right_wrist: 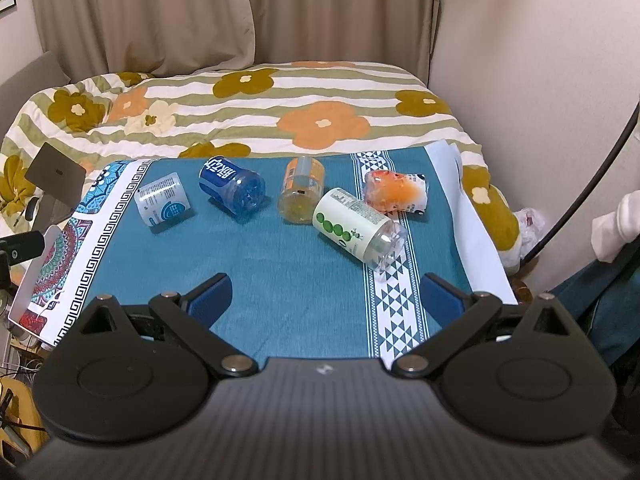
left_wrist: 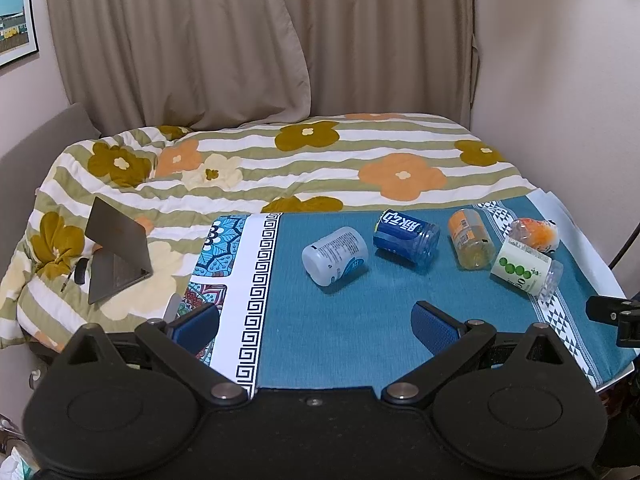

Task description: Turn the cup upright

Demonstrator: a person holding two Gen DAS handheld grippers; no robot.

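Note:
Several plastic cups lie on their sides on the teal tablecloth [left_wrist: 340, 320] [right_wrist: 280, 272]: a white-and-blue cup [left_wrist: 335, 256] [right_wrist: 163, 205], a dark blue cup [left_wrist: 406, 237] [right_wrist: 233, 190], an orange-labelled cup [left_wrist: 470, 244] [right_wrist: 301, 195], a white cup with green dots [left_wrist: 526, 271] [right_wrist: 358, 229] and an orange-and-clear cup [left_wrist: 536, 234] [right_wrist: 396, 192]. My left gripper [left_wrist: 316, 324] is open and empty, short of the white-and-blue cup. My right gripper [right_wrist: 326, 300] is open and empty, short of the green-dot cup.
A flowered bedspread [left_wrist: 280, 160] lies behind the table. A half-open laptop [left_wrist: 116, 252] sits on it at the left. Curtains hang behind. A wall and a dark cable [right_wrist: 592, 184] are on the right. The right gripper's body [left_wrist: 616, 316] shows at the table's right edge.

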